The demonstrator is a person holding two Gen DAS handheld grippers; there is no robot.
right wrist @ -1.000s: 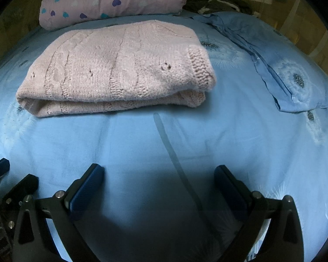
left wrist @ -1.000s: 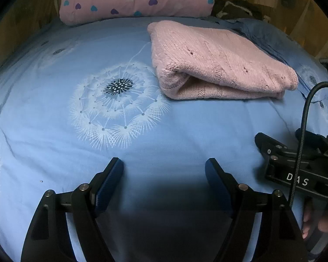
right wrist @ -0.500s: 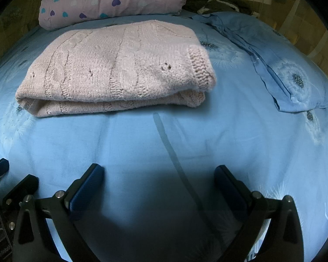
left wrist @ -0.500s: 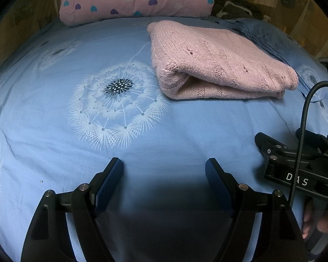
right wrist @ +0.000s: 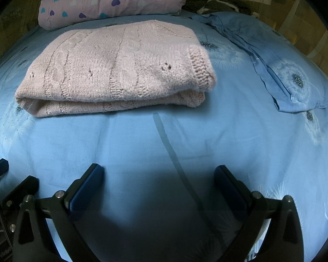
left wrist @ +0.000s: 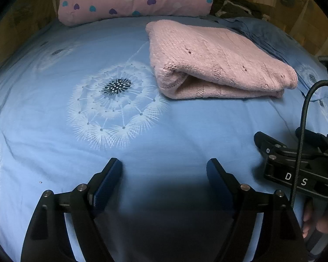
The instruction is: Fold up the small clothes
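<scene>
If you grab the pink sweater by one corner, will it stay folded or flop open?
The pink knitted sweater would probably flop open: it is soft knit, with loosely stacked layers. It likely would not slip, since the knit looks rough. It seems bulky, so it may sag.

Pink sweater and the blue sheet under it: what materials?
Pink sweater: chunky knit yarn, likely wool or acrylic; visible stitches, cable ribs, ribbed edge, matte and fuzzy. Blue sheet: thin woven fabric, probably cotton or polyester; smooth, fine creases, printed dandelions.
</scene>
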